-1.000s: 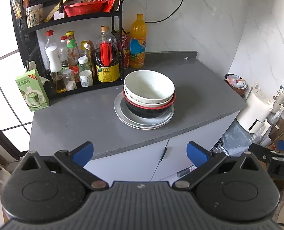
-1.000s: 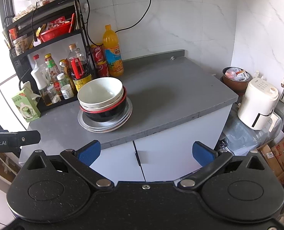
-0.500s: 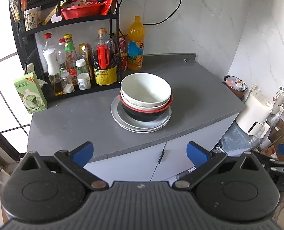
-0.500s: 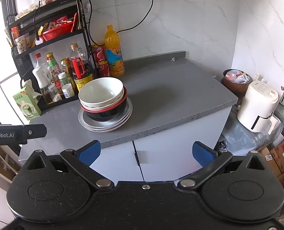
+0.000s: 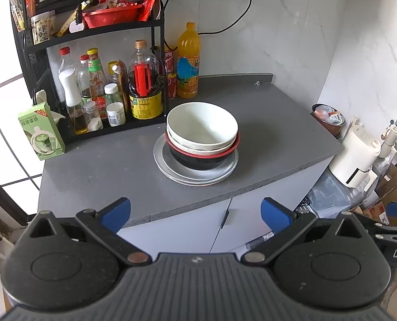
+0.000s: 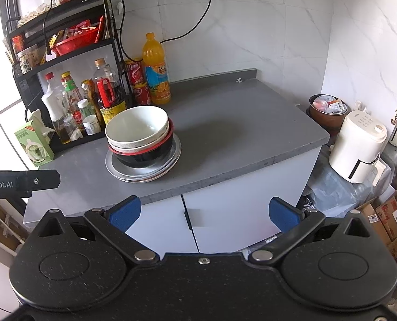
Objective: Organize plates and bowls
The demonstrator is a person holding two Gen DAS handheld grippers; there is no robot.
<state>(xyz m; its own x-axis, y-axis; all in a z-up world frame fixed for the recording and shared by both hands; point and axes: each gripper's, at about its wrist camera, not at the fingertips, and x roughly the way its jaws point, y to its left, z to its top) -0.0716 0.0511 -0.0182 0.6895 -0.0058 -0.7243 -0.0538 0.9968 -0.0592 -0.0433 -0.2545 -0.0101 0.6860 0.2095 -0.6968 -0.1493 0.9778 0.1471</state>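
The left gripper (image 5: 195, 215), a black hand-held tool with blue pads on its fingertips (image 5: 116, 213), stands wide apart with nothing between its fingers. It hangs in front of the white cabinet doors (image 5: 187, 227), short of the counter edge. Ahead of it and slightly to its right, on the flat grey stone countertop (image 5: 105, 171), sits the stack of dishes: a white ceramic bowl (image 5: 202, 124) on top, nested in a speckled off-white bowl (image 5: 198, 147), which rests in a black bowl with a red rim (image 5: 198, 160). These stand on a pile of round silver-grey plates (image 5: 171, 172).

The right gripper (image 6: 203, 214), of the same build, is likewise spread wide and empty, held before the cabinet. From it the stack lies ahead and to the left, the white bowl tilted a little toward that gripper's right.

Beyond the stack, further from both grippers, a black metal shelf rack (image 5: 35, 50) holds sauce bottles and jars, and a tall orange juice bottle (image 5: 188, 61) stands just beside the rack against the marble-tiled wall. A green tissue carton (image 5: 40, 131) sits to the far left of the left gripper. Off to the right of the right gripper, past the counter's end, stands a cream-white appliance (image 6: 357, 147).
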